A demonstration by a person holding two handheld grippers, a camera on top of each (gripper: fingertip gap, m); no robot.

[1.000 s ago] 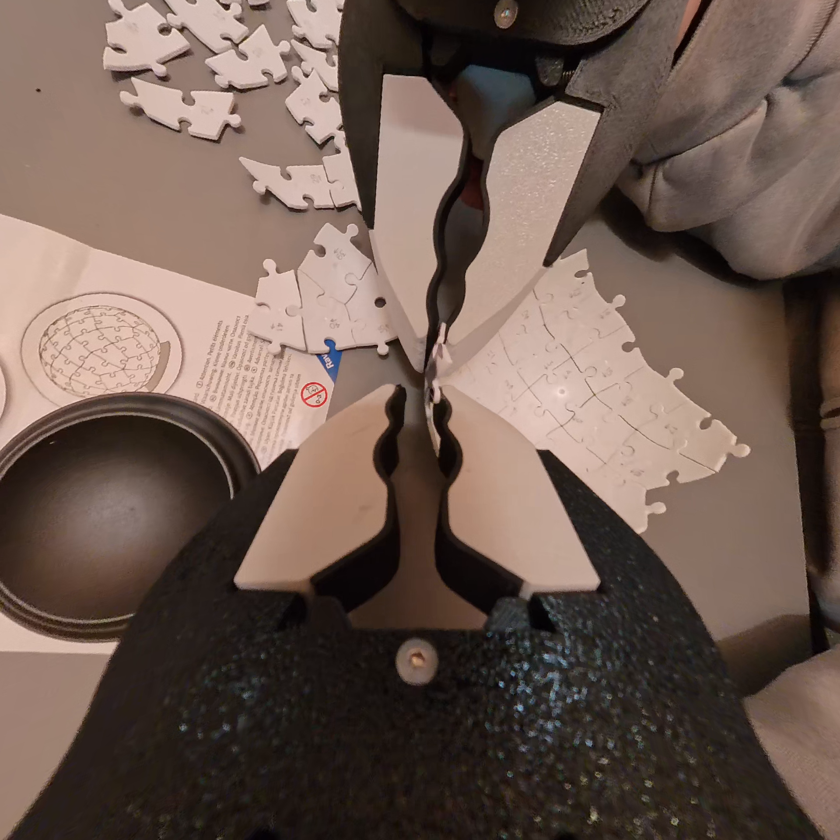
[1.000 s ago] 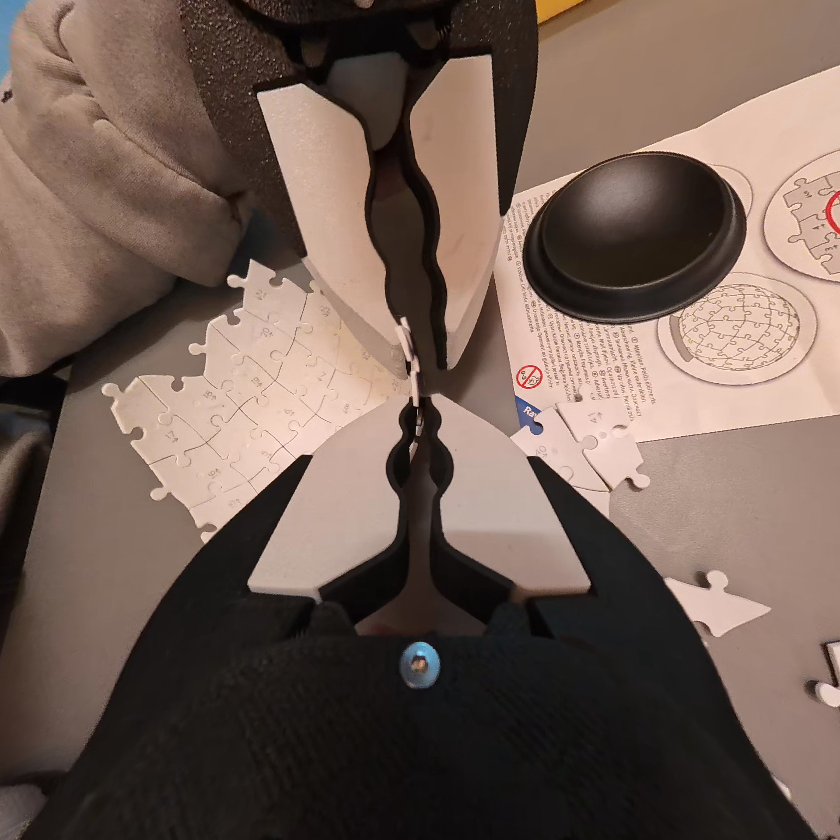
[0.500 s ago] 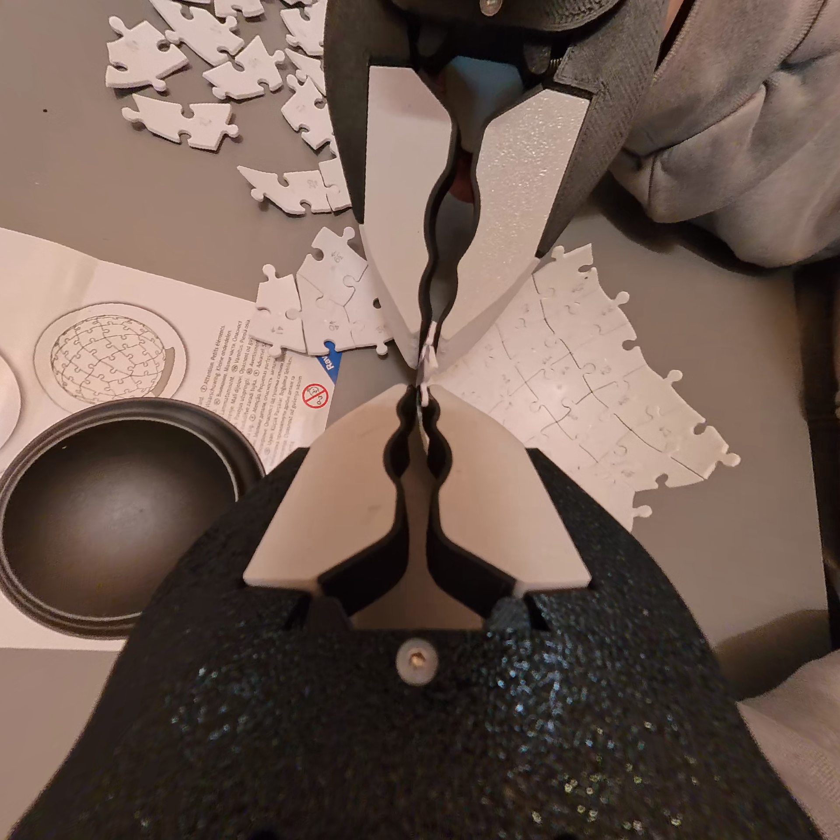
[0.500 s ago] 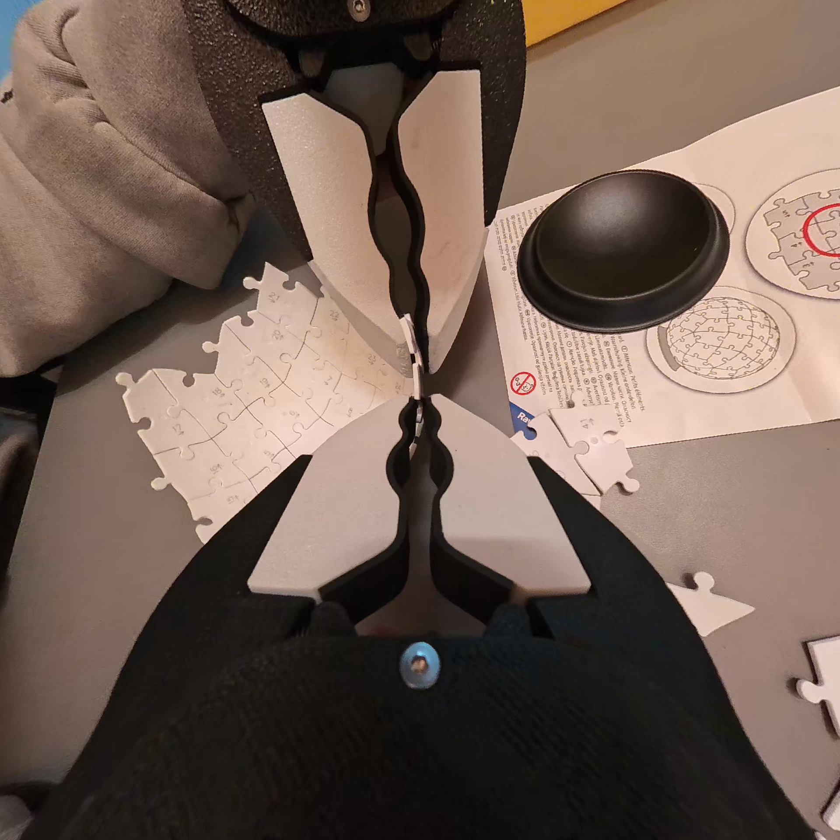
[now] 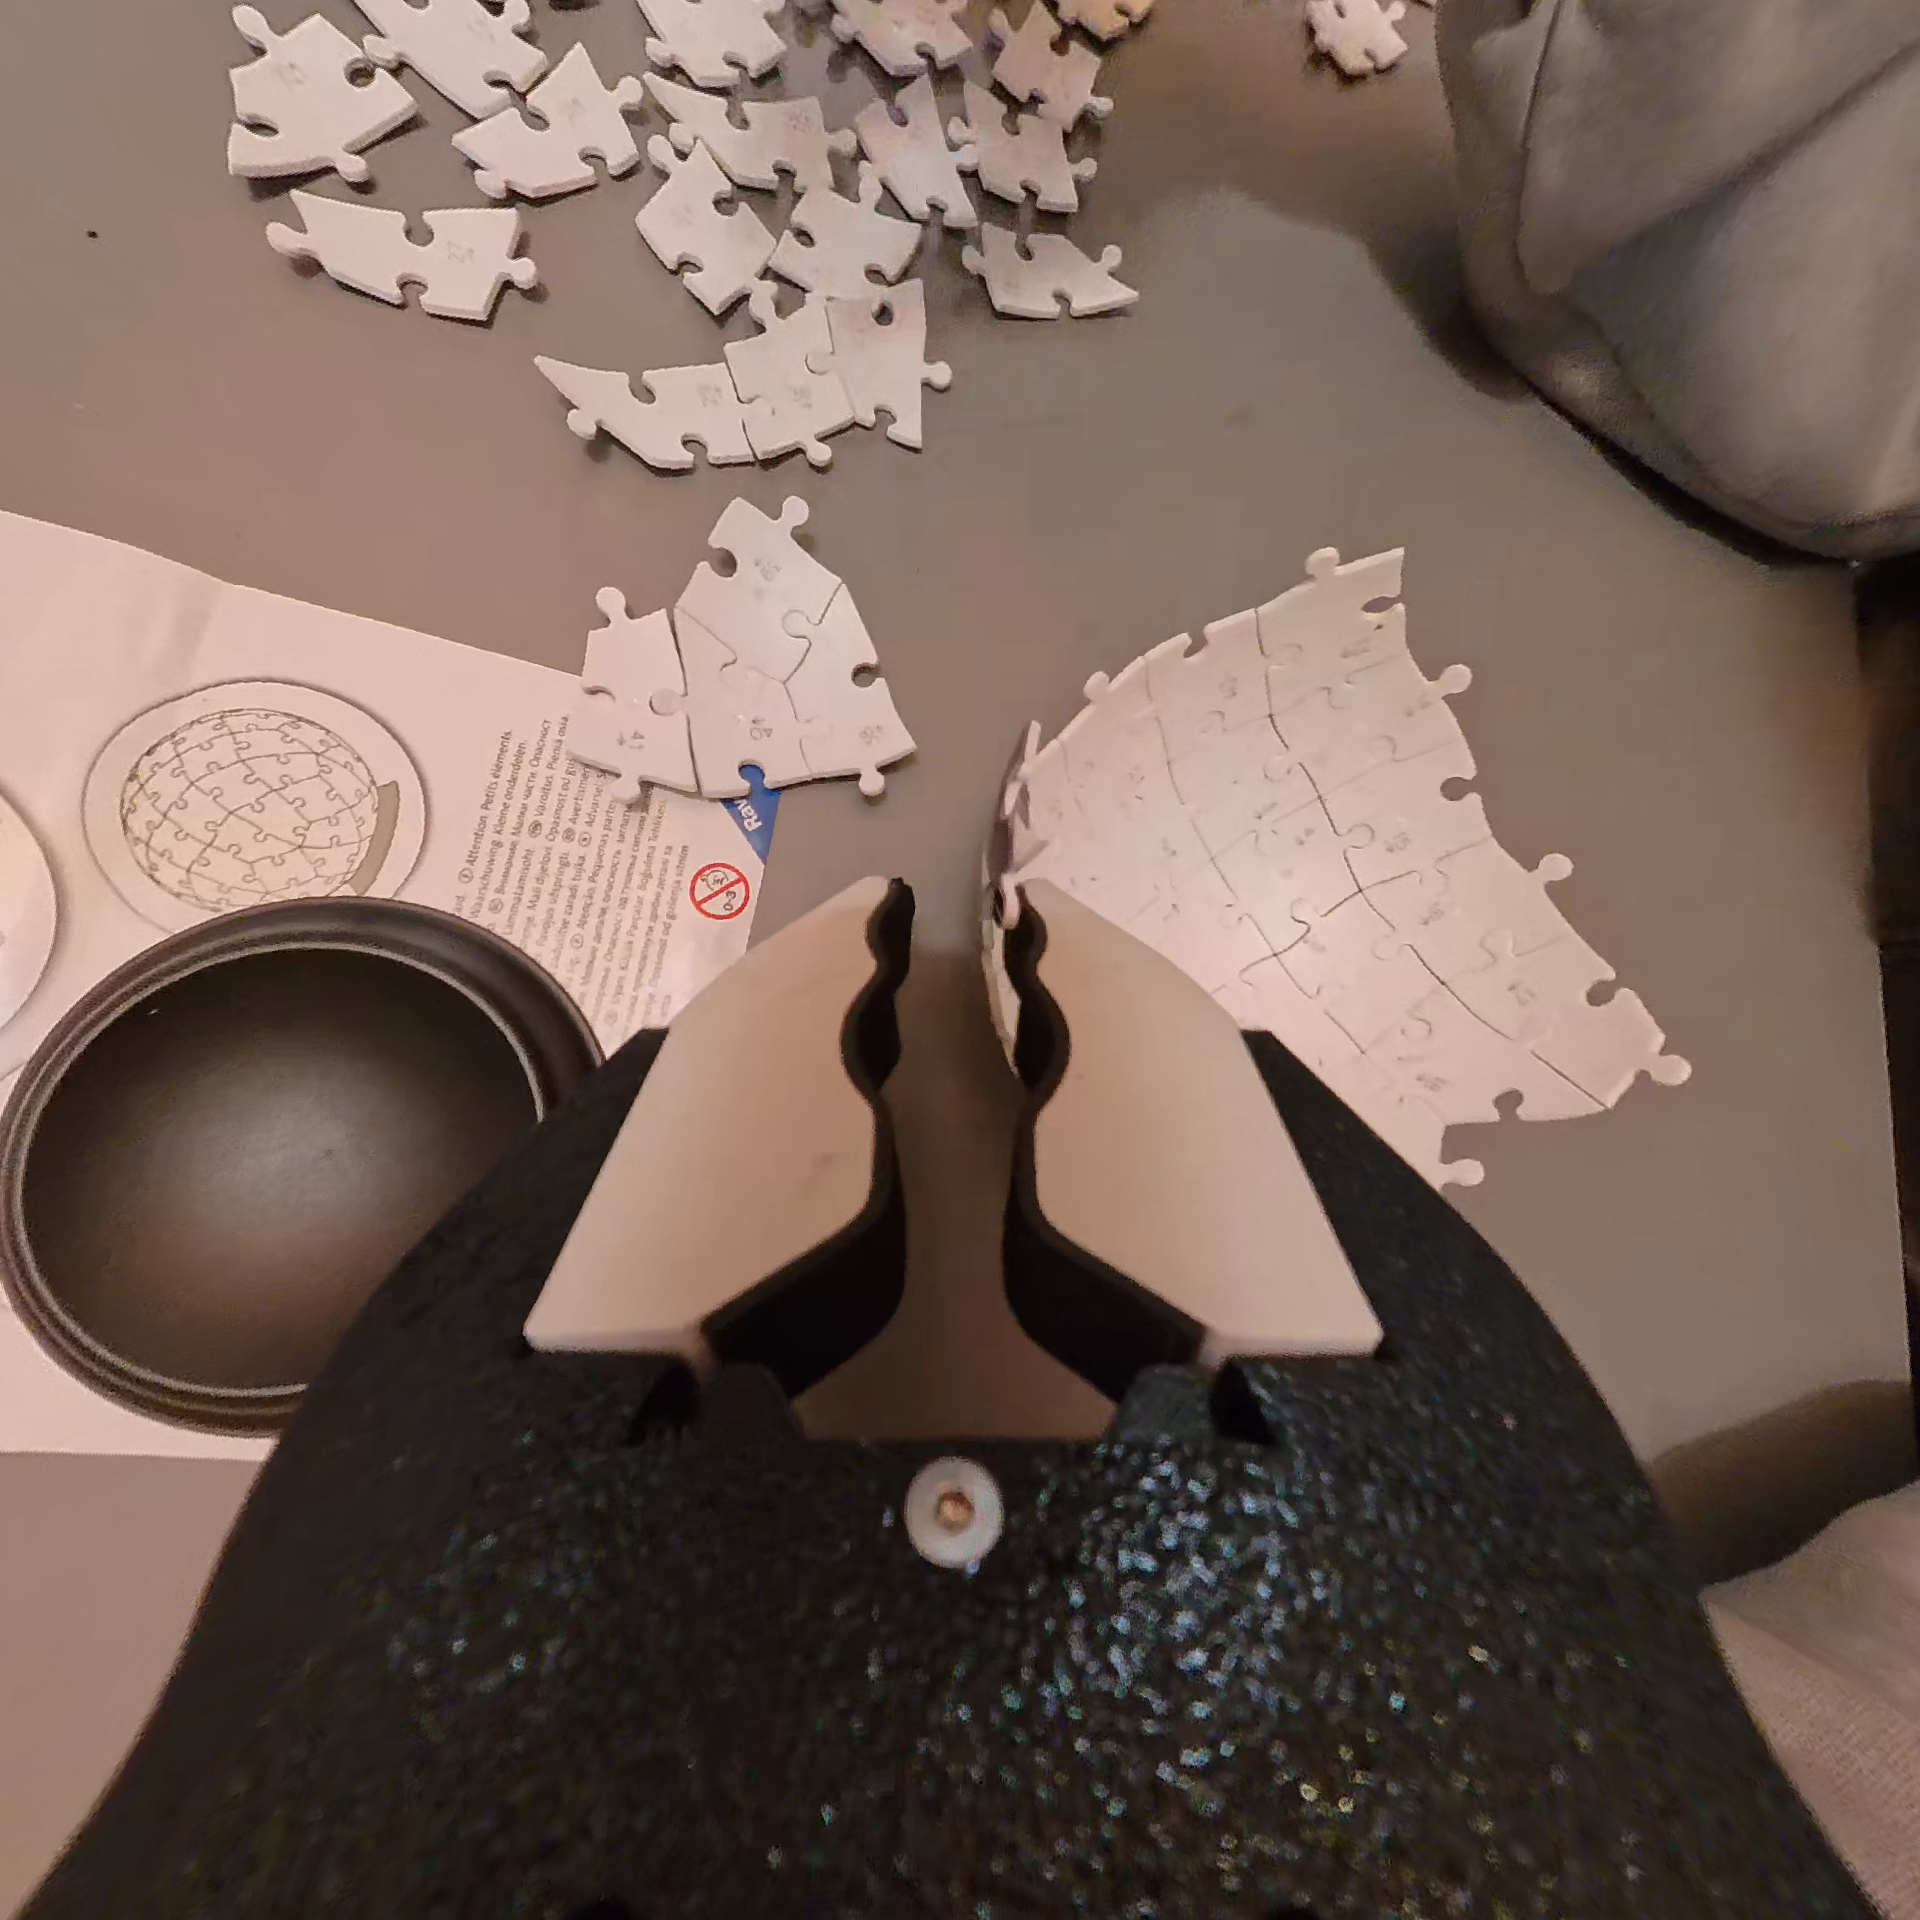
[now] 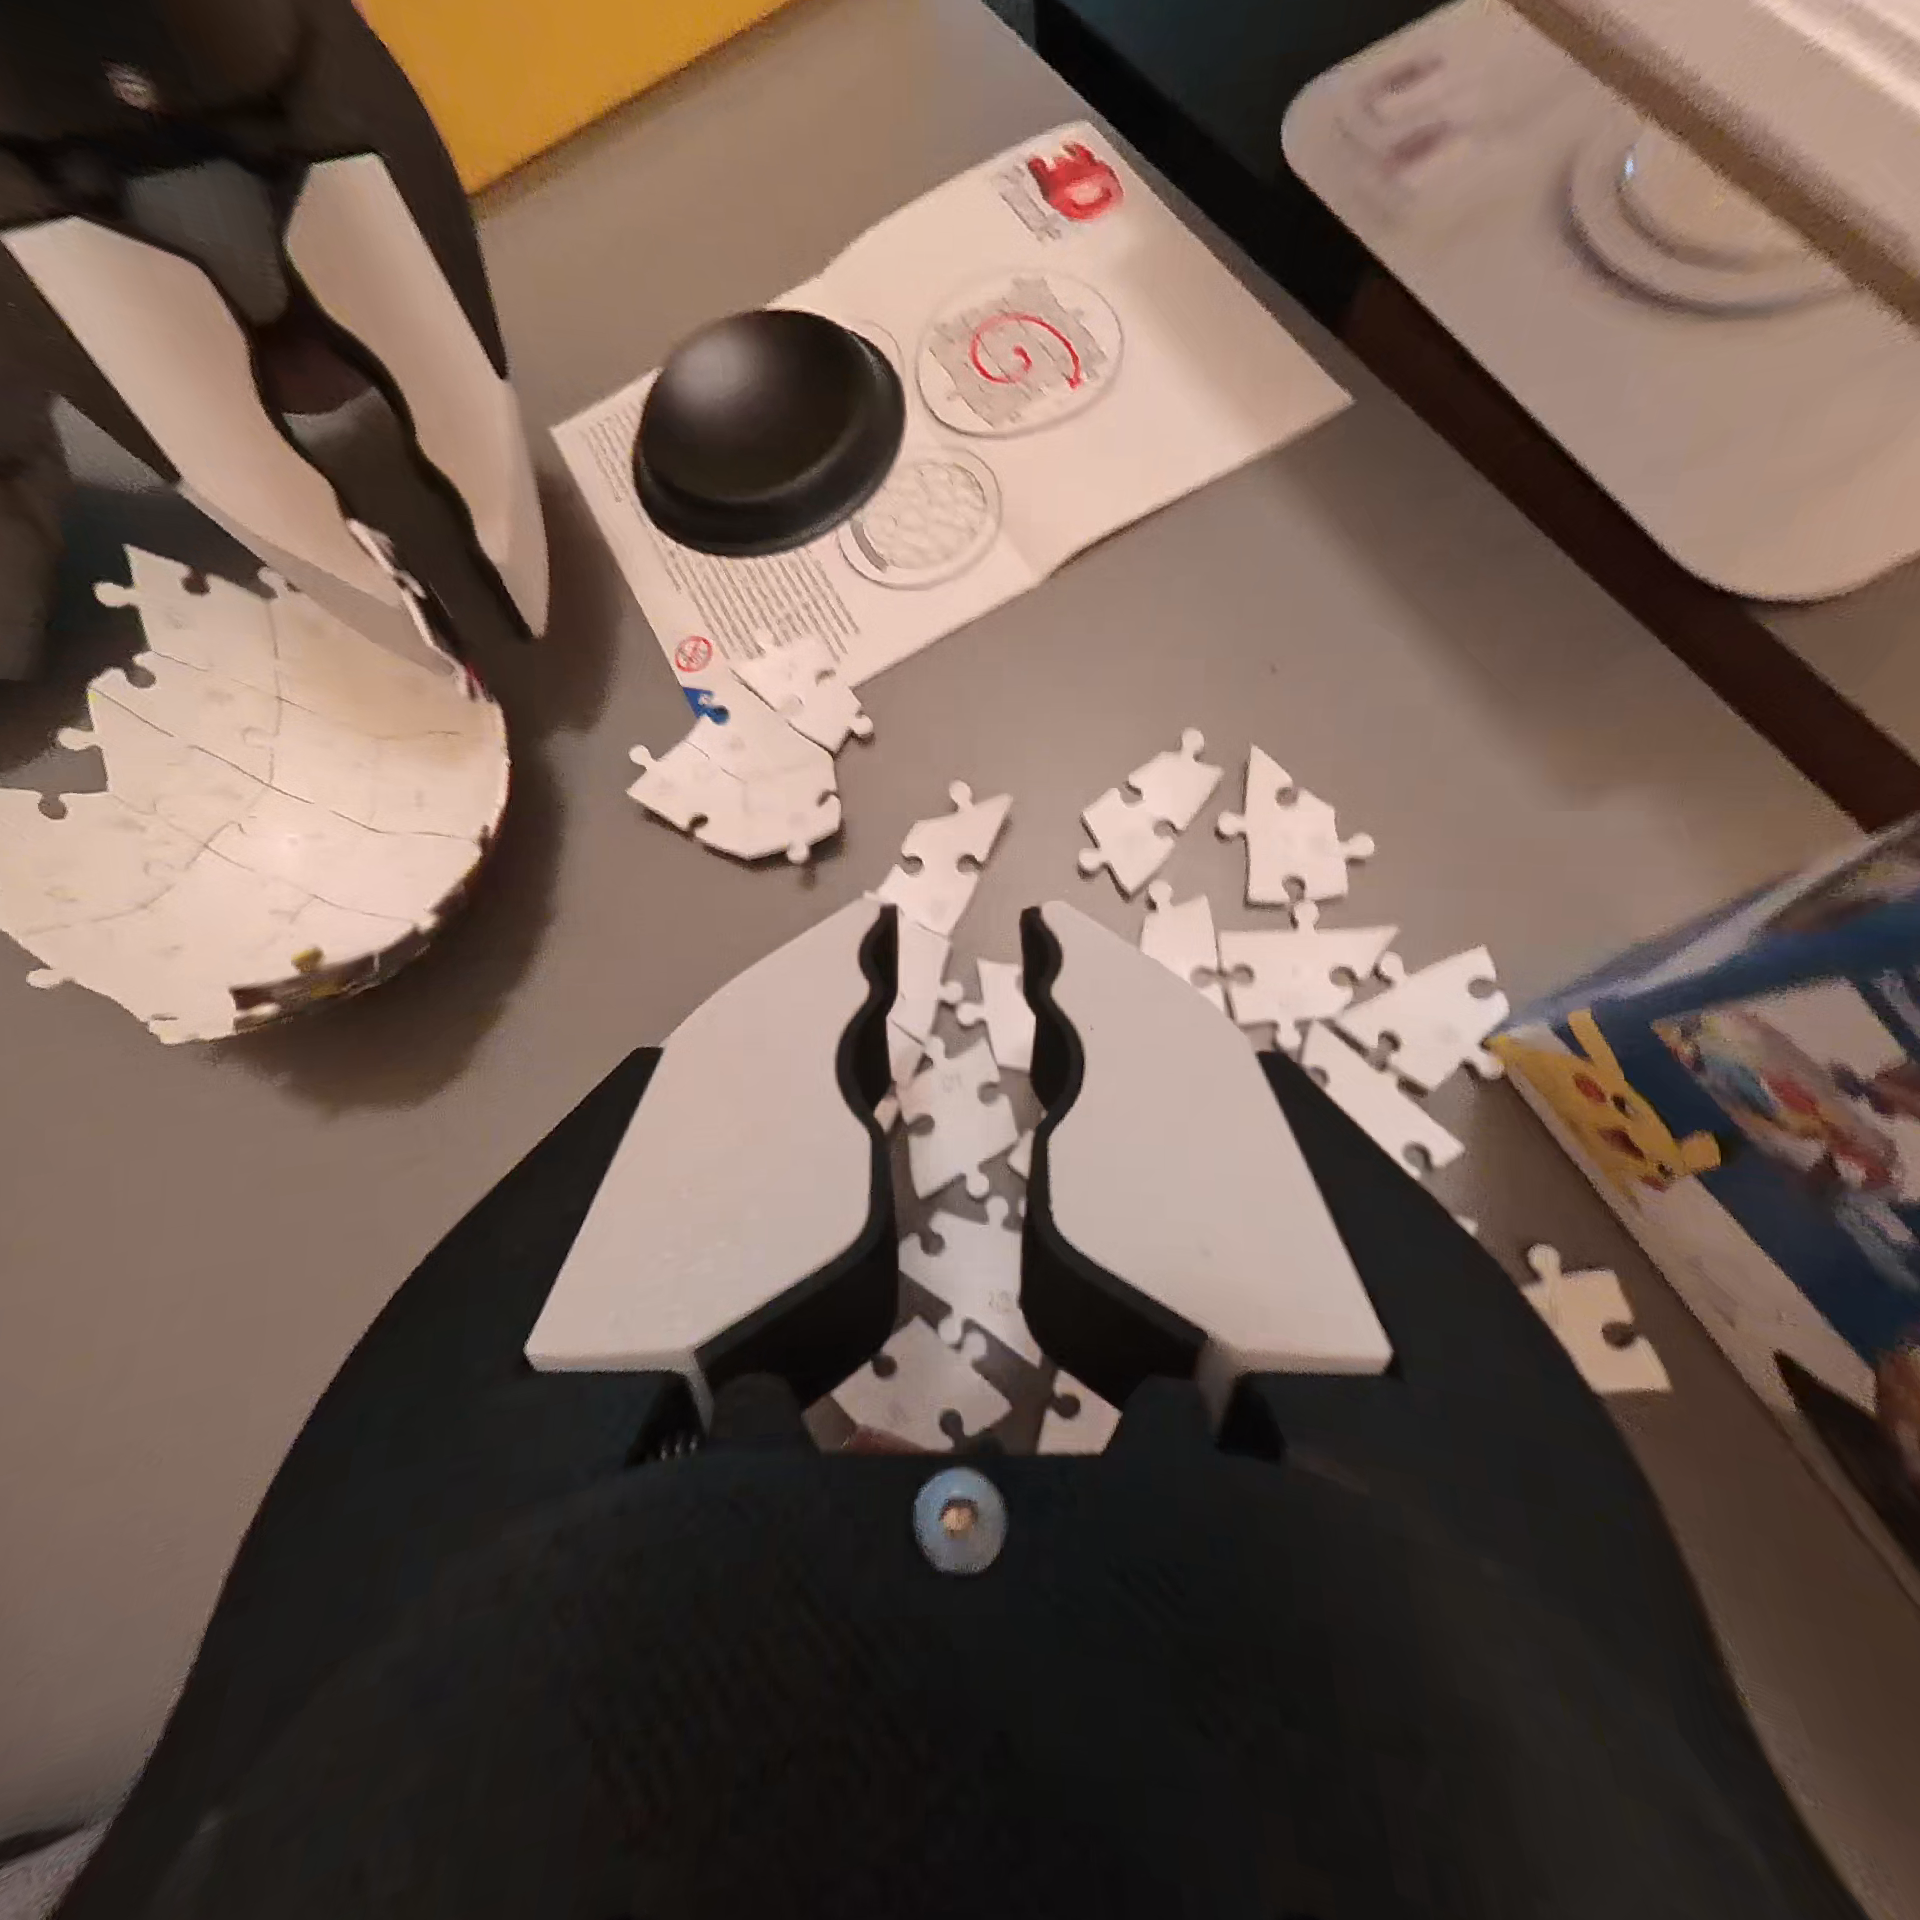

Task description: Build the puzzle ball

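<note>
So the half-built puzzle ball shell (image 5: 1340, 883) sits on the grey worktop (image 5: 1091, 499), curved like a bowl, white inner face showing in both views and a bit of printed outer face along its rim. The left hand-held gripper (image 5: 956, 902) is right at its edge: the rim touches the inner side of one finger, but the fingers are spread with a clear gap between them, so nothing is pinched. From the right wrist view that same gripper (image 6: 457, 623) stands over the shell's (image 6: 260, 810) rim.

The right hand-held gripper (image 6: 956, 920) is well apart from the shell, hovering over the heap of loose pieces (image 6: 1278, 966), fingers apart and holding nothing.

Between the shell and the paper lies a small joined cluster of pieces (image 5: 743, 665), its corner overlapping the instruction sheet (image 5: 260, 644). A black dome-shaped stand (image 5: 260, 1153) rests on that sheet; in the right wrist view it (image 6: 764, 447) looks like a rounded cap. Farther up the left view there's another short joined strip (image 5: 748, 395) and more scattered single pieces (image 5: 727, 145).

A colourful puzzle box (image 6: 1745, 1122) sits at the right edge of the heap, and a grey sleeve (image 5: 1683, 260) shows in the upper corner of the left view. Right view is a bit blurry.
</note>
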